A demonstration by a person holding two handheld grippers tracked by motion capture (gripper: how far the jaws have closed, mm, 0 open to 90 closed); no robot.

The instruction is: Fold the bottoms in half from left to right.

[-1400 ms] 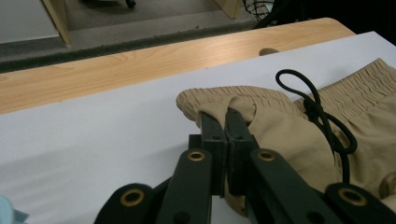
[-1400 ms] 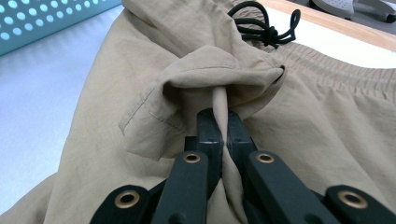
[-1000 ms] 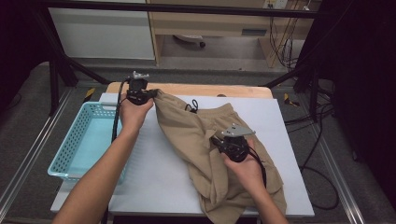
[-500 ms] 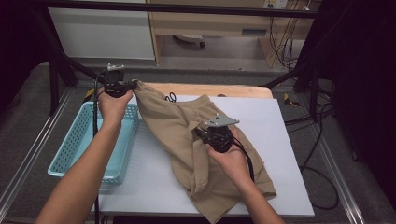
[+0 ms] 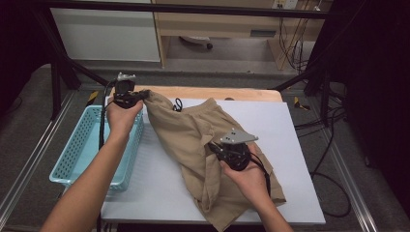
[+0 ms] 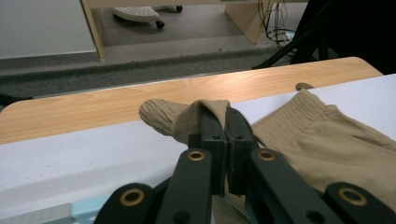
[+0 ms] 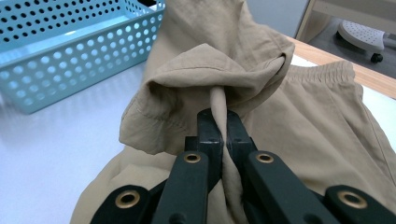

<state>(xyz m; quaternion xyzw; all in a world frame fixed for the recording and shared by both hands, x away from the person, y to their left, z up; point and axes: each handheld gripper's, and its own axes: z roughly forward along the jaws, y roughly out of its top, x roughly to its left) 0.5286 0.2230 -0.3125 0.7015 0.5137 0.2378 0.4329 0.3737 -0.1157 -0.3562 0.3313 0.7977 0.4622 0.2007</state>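
Tan shorts (image 5: 193, 140) lie rumpled across the white table (image 5: 300, 145). My left gripper (image 5: 141, 94) is at the far left and is shut on a corner of the elastic waistband, held just above the table by the basket. In the left gripper view the jaws (image 6: 223, 116) pinch that bunched tan waistband (image 6: 161, 114). My right gripper (image 5: 213, 147) is near the middle of the shorts, shut on a raised fold of the cloth. The right gripper view shows a thin pleat of the shorts (image 7: 303, 116) clamped in my right gripper (image 7: 218, 119).
A light blue perforated basket (image 5: 80, 154) stands on the table's left edge, seen close in the right gripper view (image 7: 56, 60). A wooden strip (image 5: 217, 92) runs along the far edge. A black drawstring (image 5: 178, 104) lies by the waistband. Cables (image 5: 333, 145) trail on the floor to the right.
Both grippers swung left with the shorts toward the basket, then came partway back to the right. Both grips on the cloth stayed as they were.
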